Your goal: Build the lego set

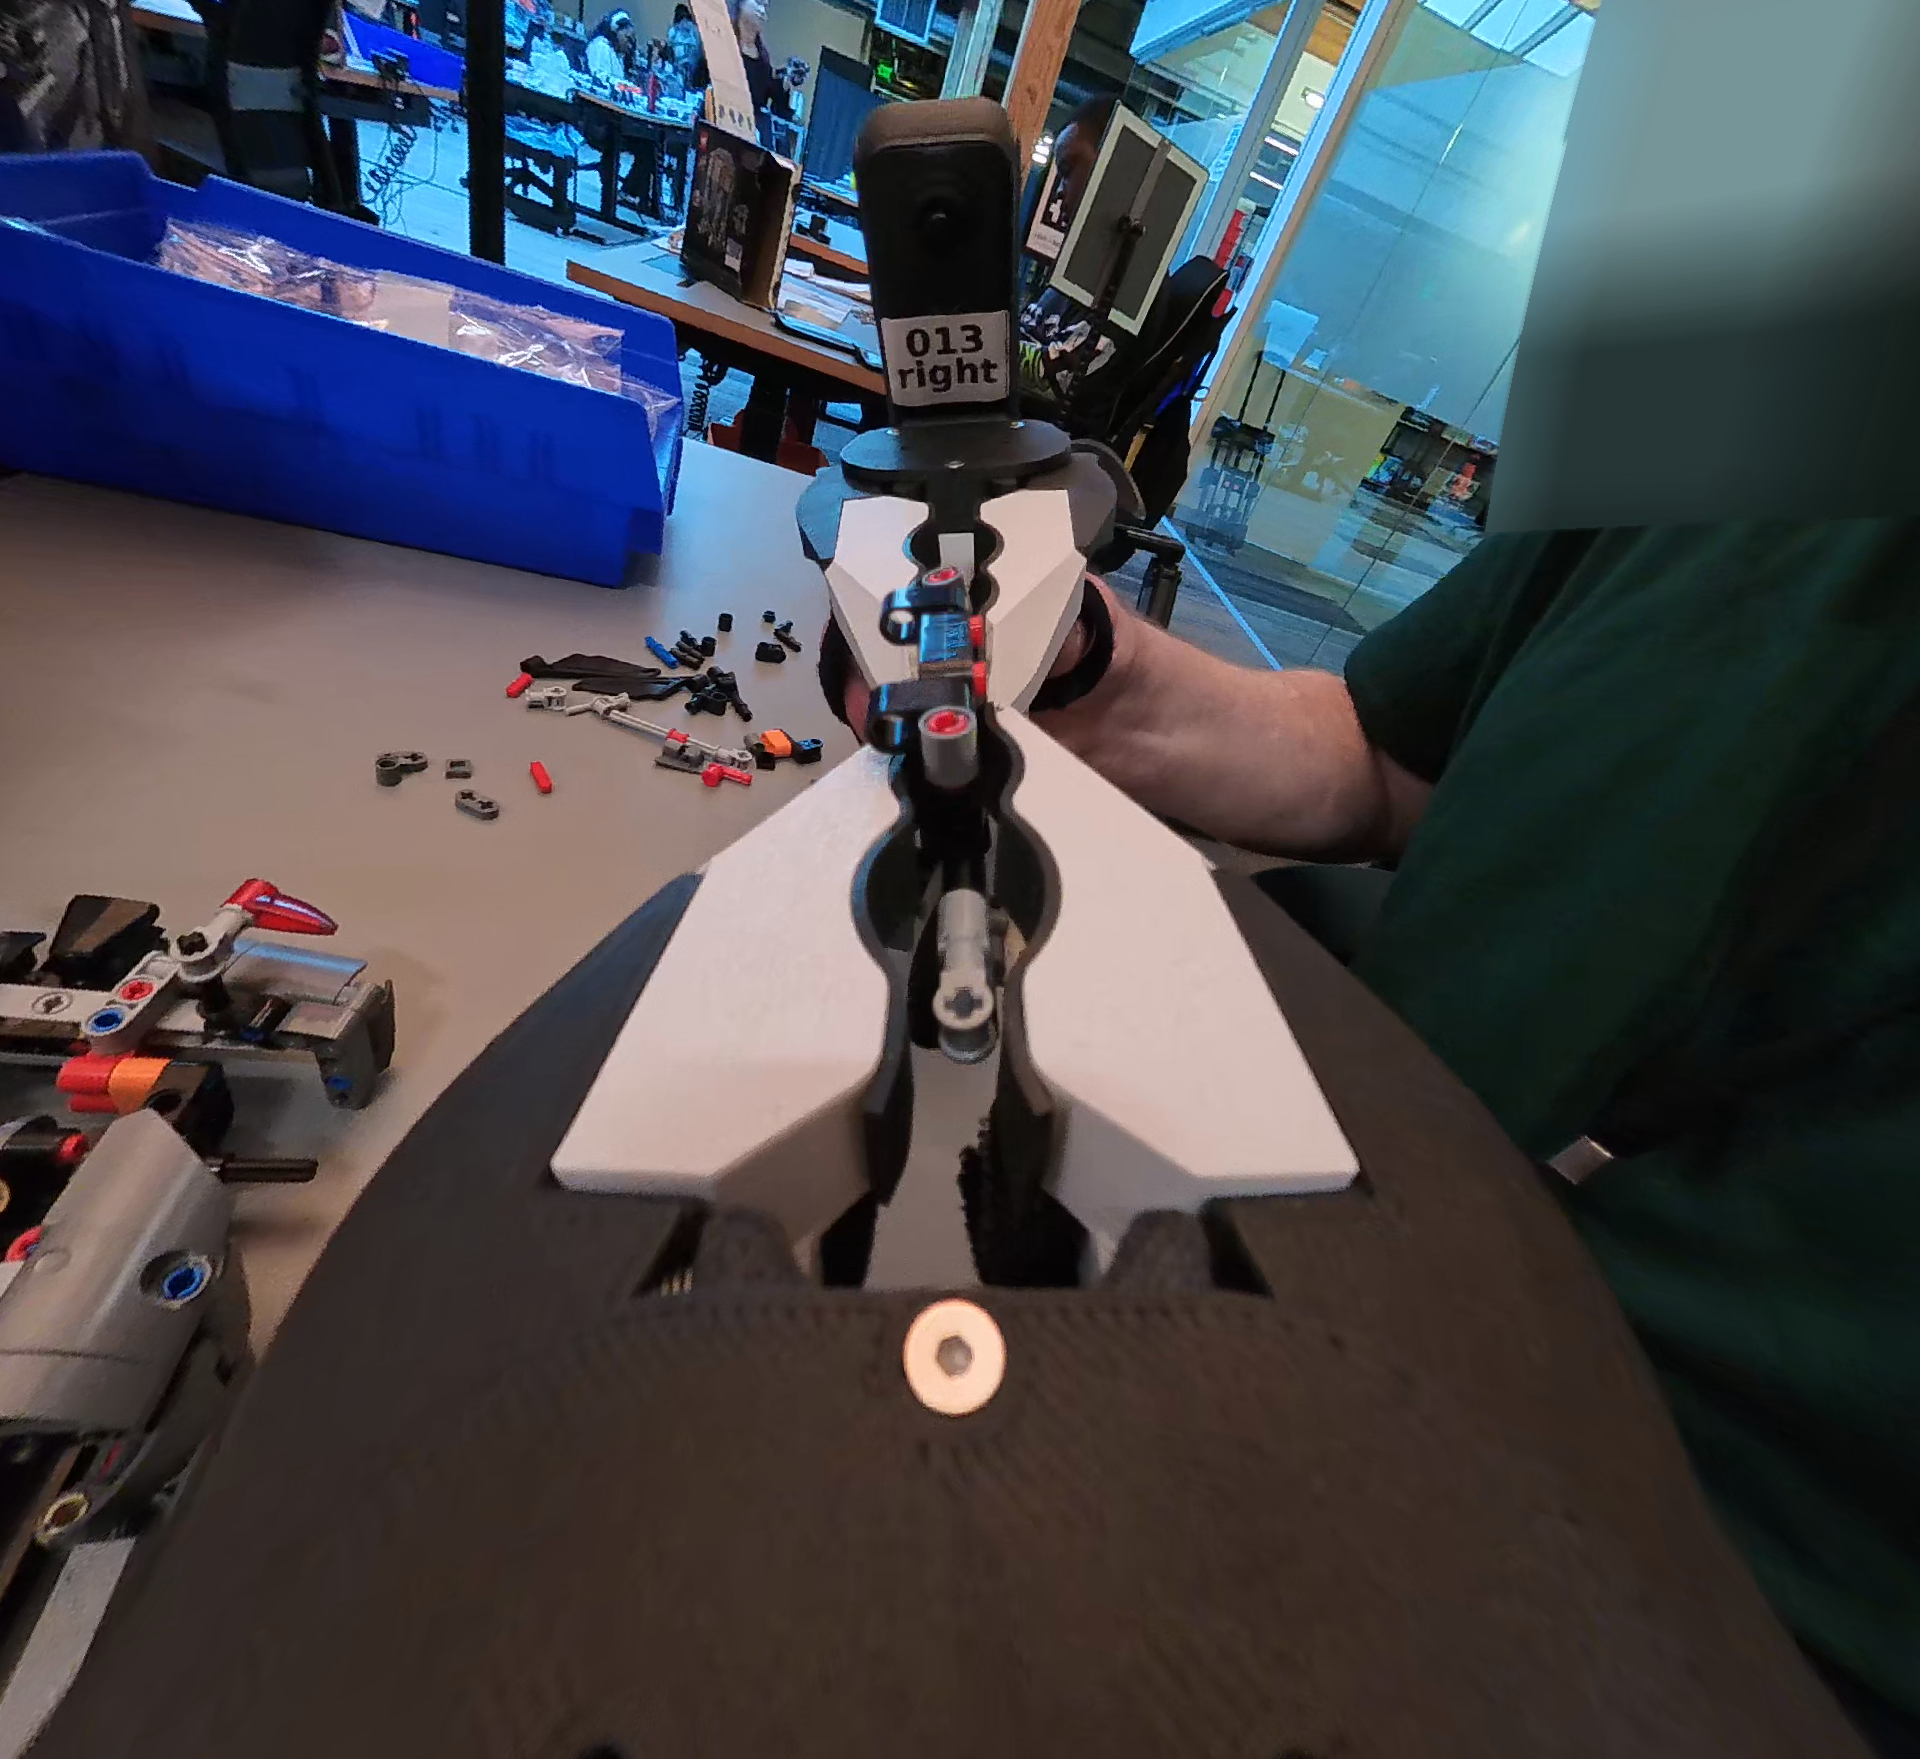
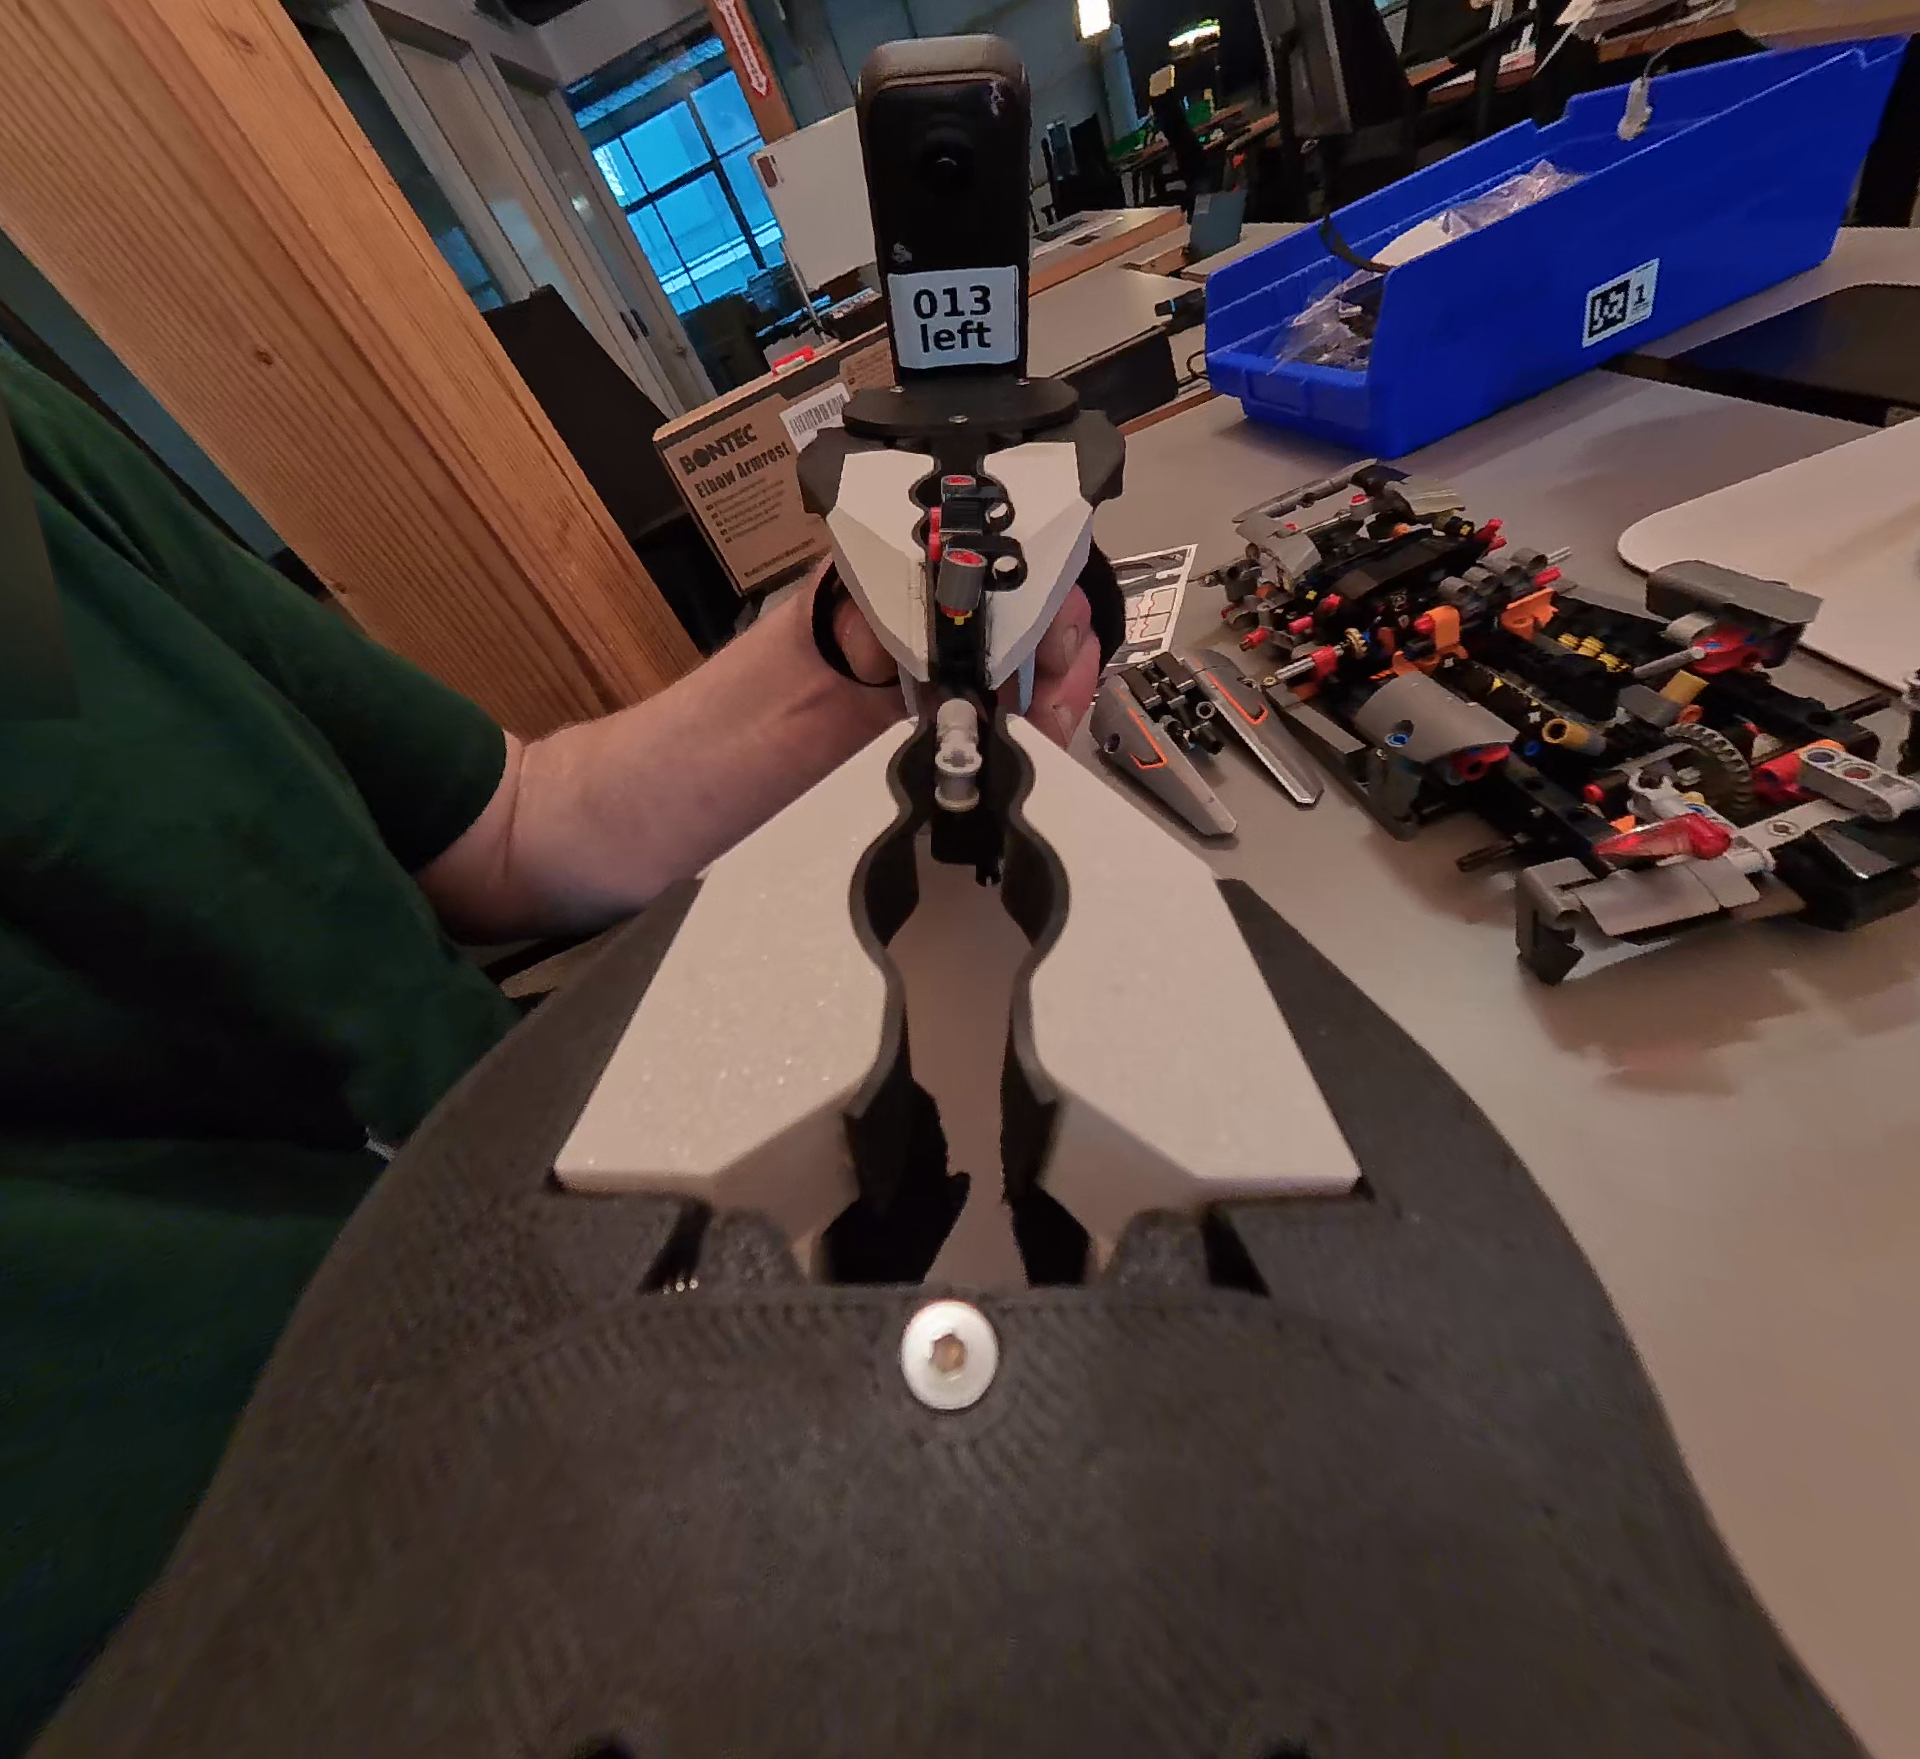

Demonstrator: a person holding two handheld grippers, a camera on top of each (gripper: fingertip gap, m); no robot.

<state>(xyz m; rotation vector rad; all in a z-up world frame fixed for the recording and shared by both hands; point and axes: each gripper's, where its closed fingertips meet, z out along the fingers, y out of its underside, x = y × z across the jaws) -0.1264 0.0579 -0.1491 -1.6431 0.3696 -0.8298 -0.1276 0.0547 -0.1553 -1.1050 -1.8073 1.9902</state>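
- left wrist view: the left gripper (image 1: 961, 888) and the right gripper (image 1: 951, 660) meet tip to tip above the grey table (image 1: 208, 670). between them hangs a small lego sub-assembly (image 1: 940, 670), black and grey with red pin ends. a light grey axle connector (image 1: 964, 971) lies between the left gripper's jaws, which are clenched on it. the right gripper's jaws are closed on the far end. loose lego pieces (image 1: 644, 712) lie scattered on the table, and part of the lego car chassis (image 1: 156, 1034) sits at the left edge, near a blue bin (image 1: 312, 400).
- right wrist view: the same sub-assembly (image 2: 961, 566) spans both grippers; the chassis (image 2: 1558, 701) rests on the table, well apart from it.
- handling, as a judgement: the piece is light, rigid and smooth, and its joints are likely to pop apart under twist; grip the flat beam sides, not the pins.
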